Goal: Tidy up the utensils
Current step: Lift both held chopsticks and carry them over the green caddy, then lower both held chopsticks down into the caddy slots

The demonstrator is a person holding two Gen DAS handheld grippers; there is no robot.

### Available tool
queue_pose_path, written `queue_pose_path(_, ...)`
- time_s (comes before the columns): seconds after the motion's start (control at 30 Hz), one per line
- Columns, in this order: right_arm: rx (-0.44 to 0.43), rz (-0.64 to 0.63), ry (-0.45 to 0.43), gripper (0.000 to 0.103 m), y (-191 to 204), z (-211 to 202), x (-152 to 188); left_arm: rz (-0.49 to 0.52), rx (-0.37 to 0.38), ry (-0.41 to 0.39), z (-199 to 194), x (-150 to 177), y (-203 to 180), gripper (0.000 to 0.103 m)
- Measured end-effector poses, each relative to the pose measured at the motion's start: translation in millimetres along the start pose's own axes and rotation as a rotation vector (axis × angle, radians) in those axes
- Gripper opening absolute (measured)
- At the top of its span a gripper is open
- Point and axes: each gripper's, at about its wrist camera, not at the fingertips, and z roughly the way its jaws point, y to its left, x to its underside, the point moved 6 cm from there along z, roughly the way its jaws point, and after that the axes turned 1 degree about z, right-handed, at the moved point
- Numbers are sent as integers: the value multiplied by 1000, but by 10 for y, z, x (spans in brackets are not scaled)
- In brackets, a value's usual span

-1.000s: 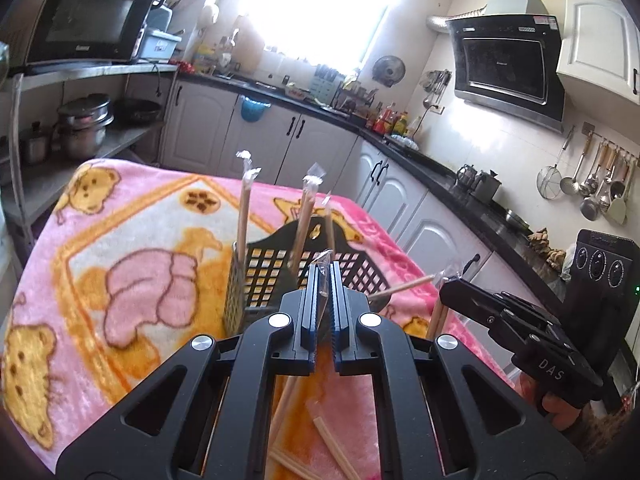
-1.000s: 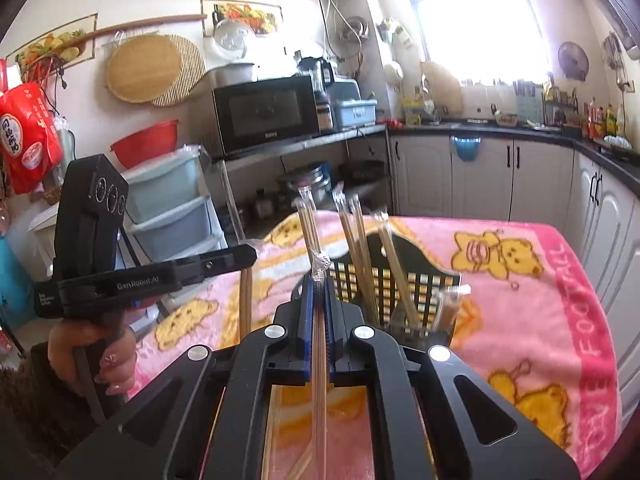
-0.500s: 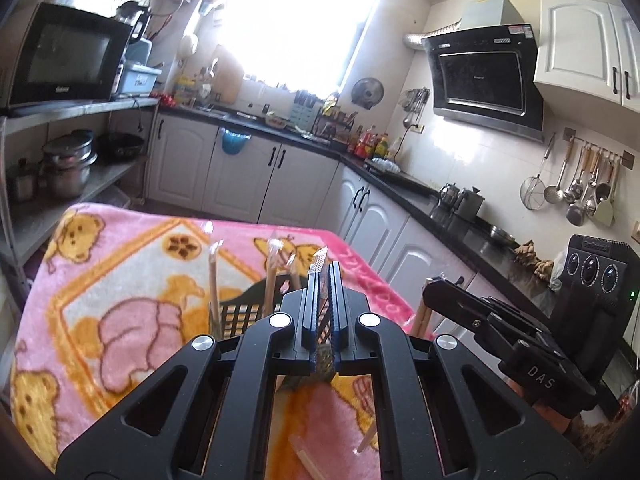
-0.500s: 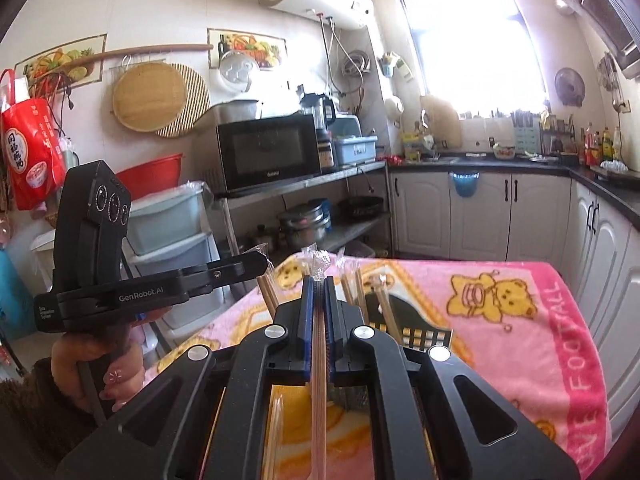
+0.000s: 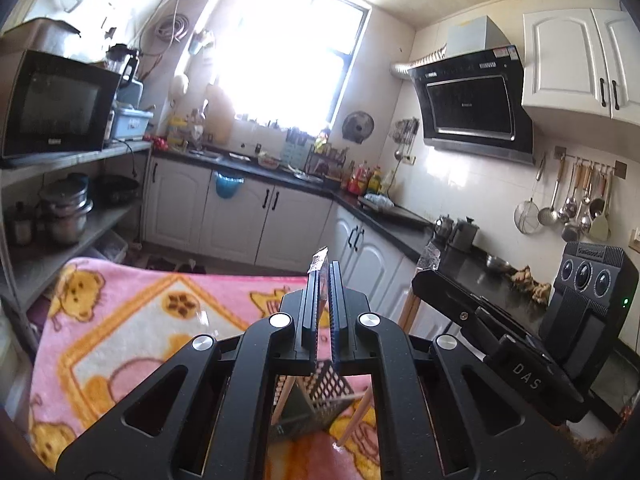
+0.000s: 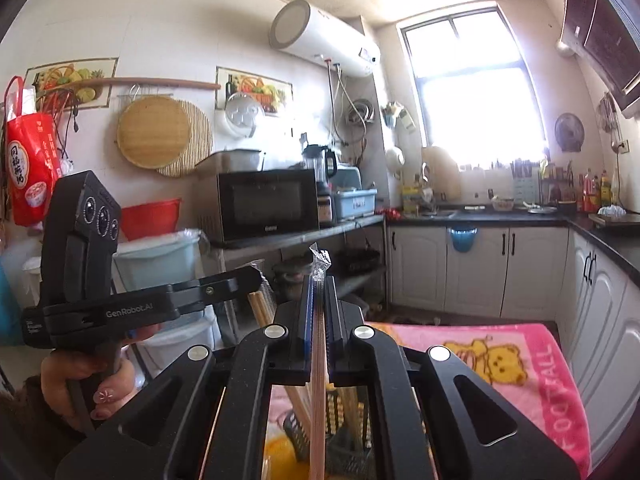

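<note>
A: What do the fingers hold?
B: Each gripper, left gripper and right gripper, pinches wrapped chopsticks.
A: And the basket?
B: The black basket stands below, on the pink blanket.

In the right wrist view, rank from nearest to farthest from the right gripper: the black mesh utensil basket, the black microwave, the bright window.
1. Black mesh utensil basket, directly below the right gripper, on the pink blanket.
2. Black microwave, on the metal shelf, ahead and slightly left.
3. Bright window, on the far wall, upper right.
</note>
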Motion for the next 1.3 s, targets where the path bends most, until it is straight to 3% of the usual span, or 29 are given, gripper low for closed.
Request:
queue_pose_path(0.3, 44, 1, -39, 5, -112, 270, -108, -35, -45, -22, 81, -134, 261, 2)
queue_pose_path(0.5, 130, -47, 1, 5, -213, 547, 140, -85, -76, 13, 260, 62, 515, 2)
queue_pose_path(0.8, 185, -61, 70, 5, -258, 868, 542, -99, -116, 65, 503, 381, 699, 2)
queue_pose_path(1.3, 244, -55, 151, 6, -277, 988, 907, -85, -164, 117, 606, 706, 764, 3)
